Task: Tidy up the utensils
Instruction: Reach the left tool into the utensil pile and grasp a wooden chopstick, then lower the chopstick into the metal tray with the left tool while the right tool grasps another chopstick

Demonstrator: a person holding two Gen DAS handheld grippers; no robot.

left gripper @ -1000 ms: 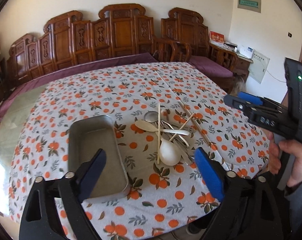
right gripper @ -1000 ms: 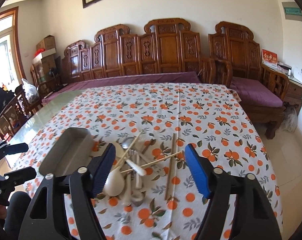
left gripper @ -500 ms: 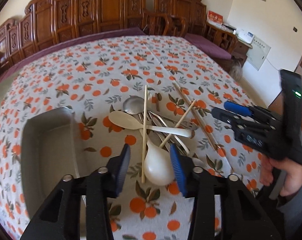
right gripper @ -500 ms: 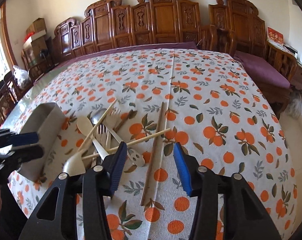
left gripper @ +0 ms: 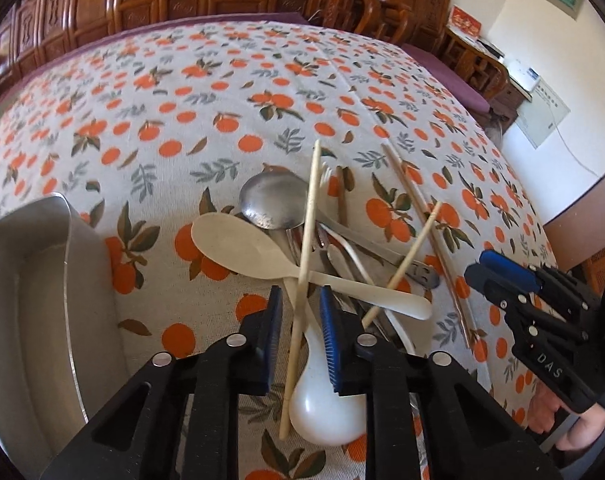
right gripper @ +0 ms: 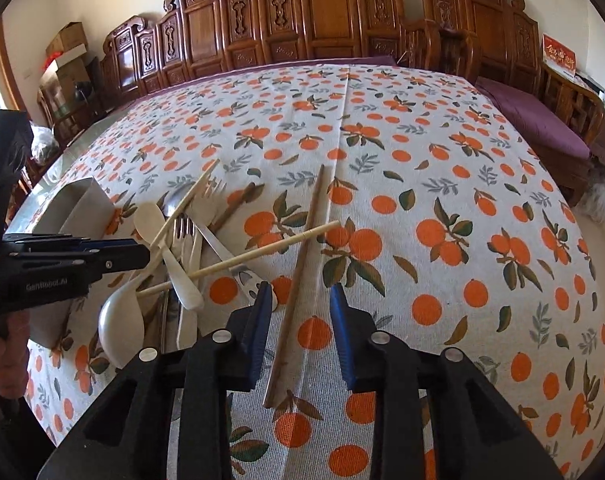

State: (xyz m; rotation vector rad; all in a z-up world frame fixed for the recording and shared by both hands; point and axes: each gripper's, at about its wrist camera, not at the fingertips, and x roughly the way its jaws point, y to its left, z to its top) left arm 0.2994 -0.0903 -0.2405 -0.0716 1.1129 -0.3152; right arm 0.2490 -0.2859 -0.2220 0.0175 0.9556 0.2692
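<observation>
Both pitched steeply down: left gripper (left gripper: 300, 322) jaws, just closing, straddling pale bamboo chopstick (left gripper: 302, 276) without pressing it; right gripper (right gripper: 298, 320) likewise around brown wooden chopstick (right gripper: 298, 276).

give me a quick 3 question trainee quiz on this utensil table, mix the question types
1. True or false: the grey metal tray already holds utensils.
2. Which lies between the left tongs? A) pale bamboo chopstick B) steel fork C) metal spoon
3. Fill in: between the right tongs lies a brown wooden ____.

Key:
1. False; what shows of it is empty.
2. A; the tongs straddle it above the white plastic ladle spoon, pads not yet pressing.
3. Chopstick; it lies on the orange-print tablecloth, tongs open.
</observation>
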